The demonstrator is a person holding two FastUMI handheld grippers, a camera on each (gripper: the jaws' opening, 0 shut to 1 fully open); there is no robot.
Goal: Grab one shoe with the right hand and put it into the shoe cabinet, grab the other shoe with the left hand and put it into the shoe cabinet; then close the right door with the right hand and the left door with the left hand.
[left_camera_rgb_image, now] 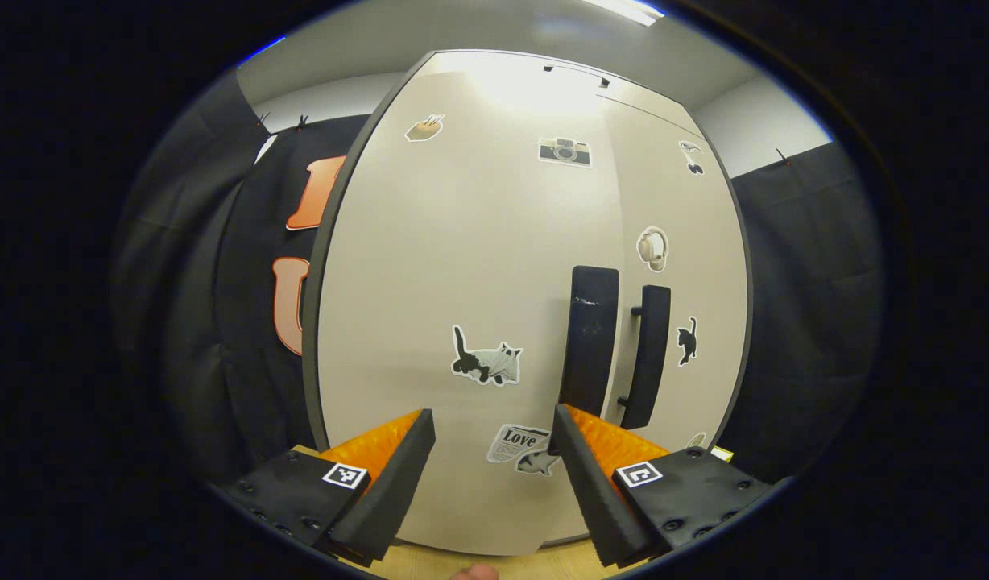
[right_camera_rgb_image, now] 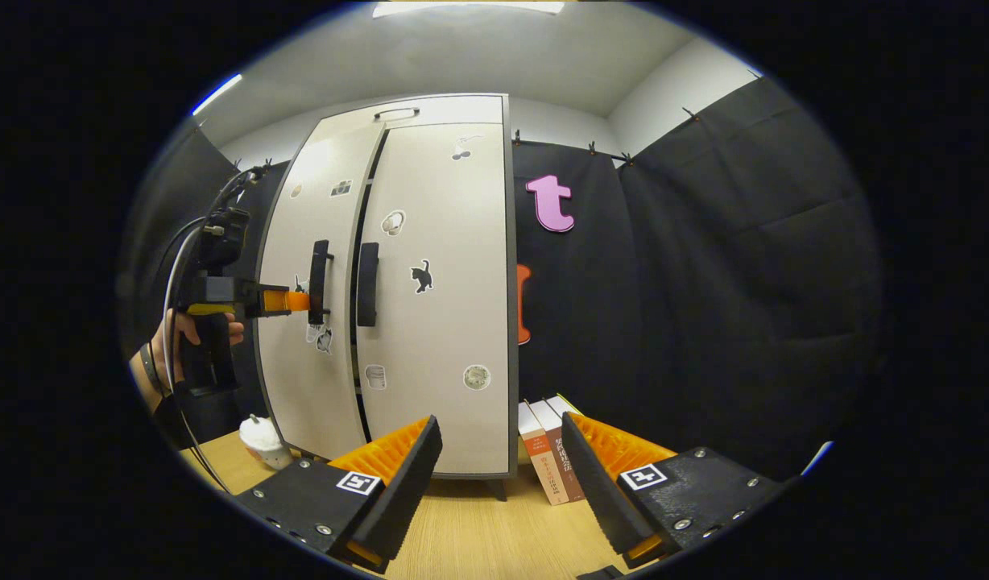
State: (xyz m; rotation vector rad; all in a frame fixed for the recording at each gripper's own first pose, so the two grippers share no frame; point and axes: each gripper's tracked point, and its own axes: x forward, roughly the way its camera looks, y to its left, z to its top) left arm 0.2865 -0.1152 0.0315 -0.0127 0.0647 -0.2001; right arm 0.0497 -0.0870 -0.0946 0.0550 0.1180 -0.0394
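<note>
My left claw (left_camera_rgb_image: 494,459) is spread wide and empty, close against the left door (left_camera_rgb_image: 462,282) of the shoe cabinet (right_camera_rgb_image: 398,282). My right claw (right_camera_rgb_image: 502,471) gapes empty too, farther back over the bench (right_camera_rgb_image: 478,540). Both doors look shut, so I can't see any shoes inside. Books (right_camera_rgb_image: 547,459) lean beside the cabinet.

A pale wooden table (right_camera_rgb_image: 470,536) carried the lot. The shoe cabinet (right_camera_rgb_image: 430,322) stood on it on short dark feet. Just beside the cabinet's right side a few books (right_camera_rgb_image: 552,459) stood upright on the wood, leaning a little. Near its left corner sat a small white container (right_camera_rgb_image: 262,441).
</note>
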